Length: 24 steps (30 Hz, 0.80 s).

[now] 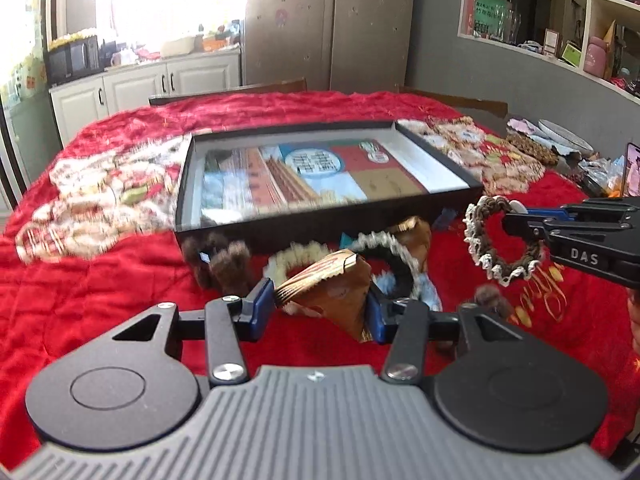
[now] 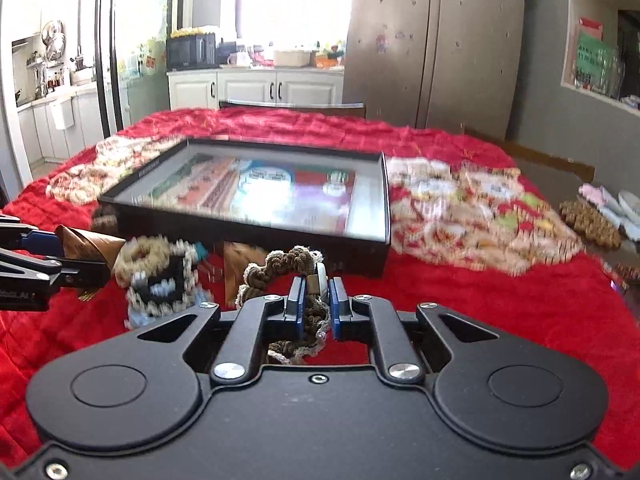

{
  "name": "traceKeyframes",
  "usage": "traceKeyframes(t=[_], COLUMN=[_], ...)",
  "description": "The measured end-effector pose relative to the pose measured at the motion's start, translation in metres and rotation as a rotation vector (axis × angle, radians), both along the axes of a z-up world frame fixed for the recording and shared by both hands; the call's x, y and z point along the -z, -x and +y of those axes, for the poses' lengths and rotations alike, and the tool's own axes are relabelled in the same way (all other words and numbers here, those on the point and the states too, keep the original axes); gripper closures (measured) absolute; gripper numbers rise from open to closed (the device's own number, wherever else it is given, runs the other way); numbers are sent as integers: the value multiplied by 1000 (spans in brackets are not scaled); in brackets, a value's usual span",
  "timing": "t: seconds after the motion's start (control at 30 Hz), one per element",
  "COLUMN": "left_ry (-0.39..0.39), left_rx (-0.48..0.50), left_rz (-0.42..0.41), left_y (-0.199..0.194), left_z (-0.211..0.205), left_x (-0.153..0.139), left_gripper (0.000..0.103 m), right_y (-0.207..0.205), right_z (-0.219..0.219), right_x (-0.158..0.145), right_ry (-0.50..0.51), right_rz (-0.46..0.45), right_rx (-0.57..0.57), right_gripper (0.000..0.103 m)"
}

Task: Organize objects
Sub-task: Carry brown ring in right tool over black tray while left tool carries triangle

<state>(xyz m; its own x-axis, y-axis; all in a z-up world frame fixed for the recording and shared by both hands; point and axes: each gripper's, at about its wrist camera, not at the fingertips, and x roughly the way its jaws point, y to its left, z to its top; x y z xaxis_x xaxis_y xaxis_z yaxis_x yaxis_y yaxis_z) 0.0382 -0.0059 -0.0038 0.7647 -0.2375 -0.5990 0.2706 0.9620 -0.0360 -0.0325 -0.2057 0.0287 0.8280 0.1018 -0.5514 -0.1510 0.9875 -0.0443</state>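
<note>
- On the left, the left gripper [image 1: 320,312] is closed on a brown foil packet [image 1: 332,292], its blue pads pressing either side of the wrapper; the right wrist view shows the same packet [image 2: 90,246] pinched and lifted off the red tablecloth [image 1: 100,288].
- Just past that gripper, a loose cluster lies on the cloth against the box's near wall: a dark brown furry hair tie [image 1: 224,260], a cream fluffy ring [image 1: 294,258], a black-and-white scrunchie [image 1: 396,264] and a second brown packet [image 1: 412,232].
- Centre frame, the open black box [image 1: 320,228] sits straight ahead of both grippers, its long side running left to right, with a printed card on its floor; motion blur hides finer detail.
- On the right, the right gripper [image 2: 316,300] is clamped on a brown crocheted hair ring [image 2: 298,260] with a pale edging, which hangs from it, clear of the cloth, in the left wrist view [image 1: 504,236].
- Judged from both views, the box lies forward and slightly left of the right gripper, and directly forward of the left; both loads look about equally near the front wall, so either drop would call for a short carry over that wall.
- At far right, clutter along the table edge is unrelated and too blurred to name.
</note>
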Motion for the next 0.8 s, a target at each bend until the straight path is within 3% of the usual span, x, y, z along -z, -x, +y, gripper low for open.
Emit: traceKeyframes(t=[0.37,0.8], left_ry=[26,-40], left_rx=[-57,-152], left_rz=[-23,-35], left_y=[-61,-151], left_z=[6,-4], left_x=[-24,-17], left_gripper=[52,51], right_y=[-50,-145], right_z=[15,37], right_x=[-34,-26], right_ry=[7,19], right_rz=[-82,-77], right_rx=[-1,32], right_gripper=[91,91])
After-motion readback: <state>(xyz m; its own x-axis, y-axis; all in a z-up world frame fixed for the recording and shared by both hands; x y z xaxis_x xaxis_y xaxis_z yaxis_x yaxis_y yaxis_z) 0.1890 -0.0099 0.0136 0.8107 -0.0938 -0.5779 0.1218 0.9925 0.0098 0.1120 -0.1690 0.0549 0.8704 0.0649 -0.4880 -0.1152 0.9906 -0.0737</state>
